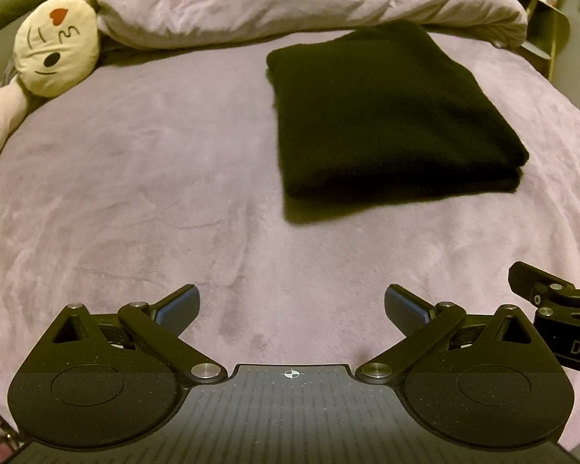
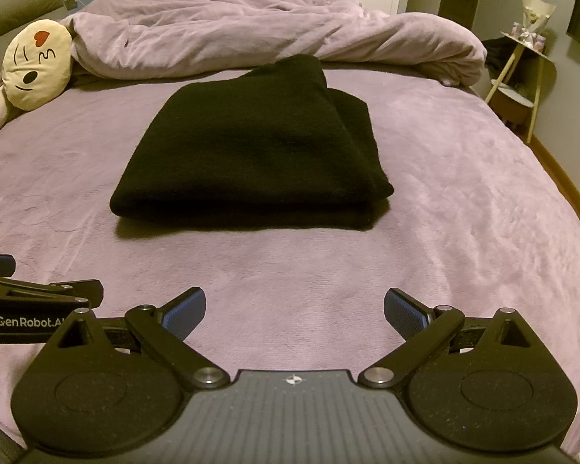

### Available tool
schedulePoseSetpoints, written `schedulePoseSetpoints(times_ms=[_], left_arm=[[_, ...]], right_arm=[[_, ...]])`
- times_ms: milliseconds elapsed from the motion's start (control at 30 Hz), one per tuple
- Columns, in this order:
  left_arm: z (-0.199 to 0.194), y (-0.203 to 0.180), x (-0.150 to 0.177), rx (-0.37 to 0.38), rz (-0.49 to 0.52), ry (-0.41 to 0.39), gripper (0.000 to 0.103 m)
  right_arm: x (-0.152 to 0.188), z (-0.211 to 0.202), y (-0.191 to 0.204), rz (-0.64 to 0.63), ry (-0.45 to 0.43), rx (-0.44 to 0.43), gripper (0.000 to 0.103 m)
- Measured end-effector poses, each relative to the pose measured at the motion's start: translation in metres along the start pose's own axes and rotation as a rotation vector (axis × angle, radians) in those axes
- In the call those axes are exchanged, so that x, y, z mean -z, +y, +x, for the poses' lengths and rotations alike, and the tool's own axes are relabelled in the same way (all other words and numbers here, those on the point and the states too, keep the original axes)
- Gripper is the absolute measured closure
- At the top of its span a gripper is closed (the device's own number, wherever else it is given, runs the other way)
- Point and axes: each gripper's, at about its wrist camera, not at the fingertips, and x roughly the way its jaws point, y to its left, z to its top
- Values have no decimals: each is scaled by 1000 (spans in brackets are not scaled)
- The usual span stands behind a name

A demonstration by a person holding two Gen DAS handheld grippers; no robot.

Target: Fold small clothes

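A black garment (image 1: 390,116) lies folded in a thick rectangle on the purple bed cover (image 1: 135,201). In the right wrist view the black garment (image 2: 251,150) lies straight ahead in the middle. My left gripper (image 1: 292,305) is open and empty, held above the cover, near and to the left of the garment. My right gripper (image 2: 294,307) is open and empty, in front of the garment's near folded edge. Neither touches the cloth. The left gripper's body (image 2: 38,301) shows at the right view's left edge, the right gripper's body (image 1: 553,301) at the left view's right edge.
A bunched purple duvet (image 2: 251,31) lies along the far side of the bed. A cream face-print plush pillow (image 1: 56,54) sits at the far left. A small shelf stand (image 2: 522,73) stands beyond the bed's right edge. White wardrobe doors are behind.
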Motion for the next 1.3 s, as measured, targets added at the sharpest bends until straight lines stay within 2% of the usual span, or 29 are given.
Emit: schedulePoseSetpoints(times_ms=[1300], left_arm=[[-6,-2,2,10,28,1,0]], right_arm=[[3,-6,-2,29,-5,-4,4]])
